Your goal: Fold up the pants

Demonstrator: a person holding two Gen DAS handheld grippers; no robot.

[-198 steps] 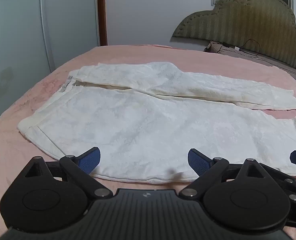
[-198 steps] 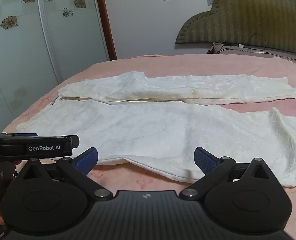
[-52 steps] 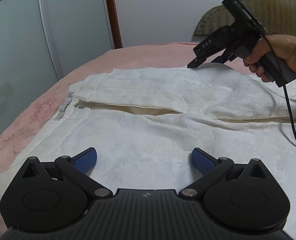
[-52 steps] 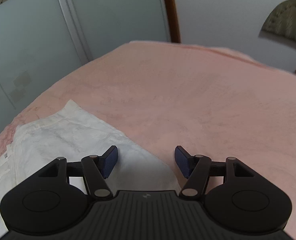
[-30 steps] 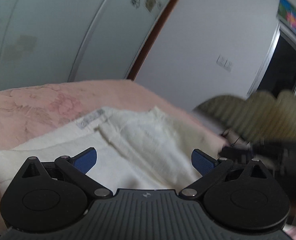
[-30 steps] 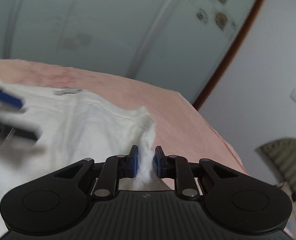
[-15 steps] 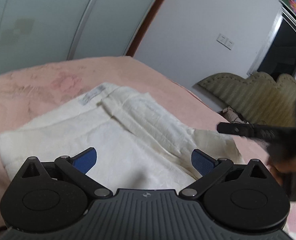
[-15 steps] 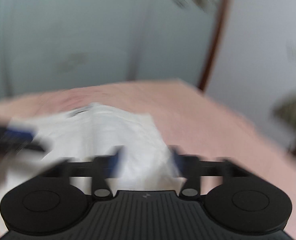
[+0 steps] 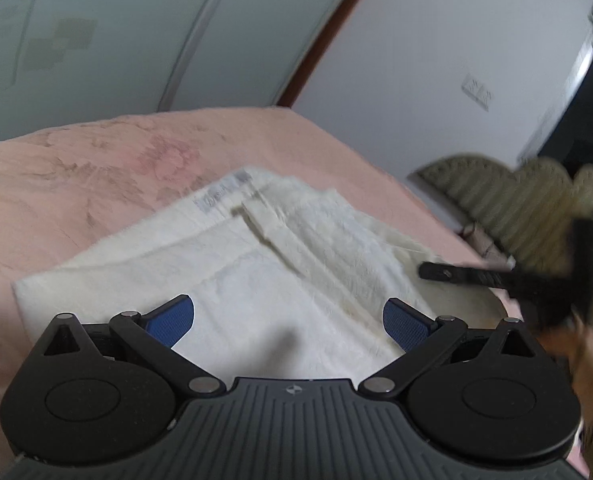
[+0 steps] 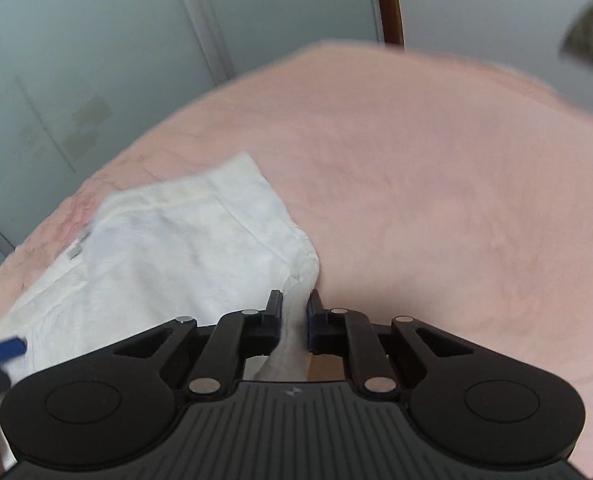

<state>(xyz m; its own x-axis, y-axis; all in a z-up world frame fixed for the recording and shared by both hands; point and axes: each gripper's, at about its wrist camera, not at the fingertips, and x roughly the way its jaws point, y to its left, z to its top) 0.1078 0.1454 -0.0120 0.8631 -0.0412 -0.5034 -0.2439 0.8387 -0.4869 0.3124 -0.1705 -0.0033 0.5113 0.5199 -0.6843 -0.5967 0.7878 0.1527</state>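
Since half a second ago the right gripper has pressed its jaws onto a bunched edge of the white pants, pinching the cloth. Over the waist end, the left gripper hovers with jaws spread wide and nothing between them. A grey label sits at the waistband, its writing too blurred to read. All the pants lie on a pink bed; pale sliding wardrobe doors and an olive headboard stand behind.
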